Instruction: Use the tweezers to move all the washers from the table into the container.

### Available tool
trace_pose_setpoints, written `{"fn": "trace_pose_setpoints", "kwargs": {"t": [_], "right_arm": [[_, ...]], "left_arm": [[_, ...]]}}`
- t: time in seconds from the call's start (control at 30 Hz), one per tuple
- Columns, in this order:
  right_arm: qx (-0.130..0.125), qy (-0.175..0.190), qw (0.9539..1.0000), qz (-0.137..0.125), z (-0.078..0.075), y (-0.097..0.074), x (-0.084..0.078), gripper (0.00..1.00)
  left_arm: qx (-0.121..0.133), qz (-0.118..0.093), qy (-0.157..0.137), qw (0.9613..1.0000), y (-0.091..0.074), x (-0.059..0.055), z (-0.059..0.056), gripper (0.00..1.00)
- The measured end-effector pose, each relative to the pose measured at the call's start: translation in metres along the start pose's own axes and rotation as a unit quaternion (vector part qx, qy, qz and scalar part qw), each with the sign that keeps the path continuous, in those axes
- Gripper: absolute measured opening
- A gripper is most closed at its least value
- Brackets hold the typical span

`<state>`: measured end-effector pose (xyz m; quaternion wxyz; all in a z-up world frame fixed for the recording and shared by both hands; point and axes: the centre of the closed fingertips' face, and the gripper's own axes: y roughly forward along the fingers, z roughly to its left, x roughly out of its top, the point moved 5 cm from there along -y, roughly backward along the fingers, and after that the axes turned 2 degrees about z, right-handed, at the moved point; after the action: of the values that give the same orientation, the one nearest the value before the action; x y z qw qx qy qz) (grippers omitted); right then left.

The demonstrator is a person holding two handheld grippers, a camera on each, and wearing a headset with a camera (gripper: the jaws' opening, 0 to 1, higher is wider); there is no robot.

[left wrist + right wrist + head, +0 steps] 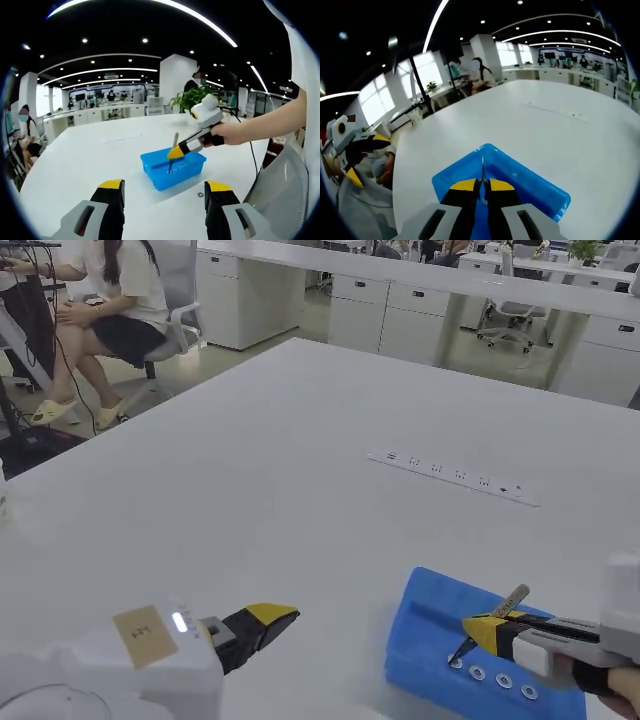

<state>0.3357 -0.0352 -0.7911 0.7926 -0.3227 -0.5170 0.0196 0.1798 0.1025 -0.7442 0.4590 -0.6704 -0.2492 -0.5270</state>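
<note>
Nearest, the left gripper (165, 186) is held idle over the white table (300, 490), with its jaws spread wide and nothing between them. Just past it, a single washer (200, 194) is seen lying on the table beside the blue container (430, 612), so the task is judged unfinished. The right gripper (482, 185) is pressed closed around the tweezers (514, 600), whose tips are lowered inside the container, close to several washers (503, 681) lined up on its floor. Whether a washer is pinched at the tips cannot be told. The step is judged to be a drop-off. The squeeze should be eased only while the tips are kept low and well inside the walls, so that a released washer is not bounced out, and the tweezers should be lifted straight up afterwards. Farther off, a power strip (450, 476) is laid flat on the table, and a seated person (120, 300) is seen beyond its far edge.
</note>
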Motion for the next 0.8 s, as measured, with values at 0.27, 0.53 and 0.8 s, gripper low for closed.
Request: {"fn": "trace_pose_setpoints", "kwargs": {"t": [0.27, 0.53, 0.8], "right_arm": [[0.005, -0.002, 0.9994, -0.034, 0.006, -0.021, 0.012, 0.04], [0.022, -0.008, 0.9984, -0.052, 0.024, -0.041, 0.014, 0.04], [0.02, -0.01, 0.9978, -0.061, 0.032, -0.055, 0.015, 0.04]], "left_arm": [[-0.004, 0.001, 0.002, 1.0, 0.0, 0.0, -0.001, 0.64], [-0.006, 0.001, 0.002, 1.0, 0.001, 0.0, -0.002, 0.64], [-0.014, 0.006, 0.005, 0.9999, 0.002, -0.001, -0.004, 0.63]]}}
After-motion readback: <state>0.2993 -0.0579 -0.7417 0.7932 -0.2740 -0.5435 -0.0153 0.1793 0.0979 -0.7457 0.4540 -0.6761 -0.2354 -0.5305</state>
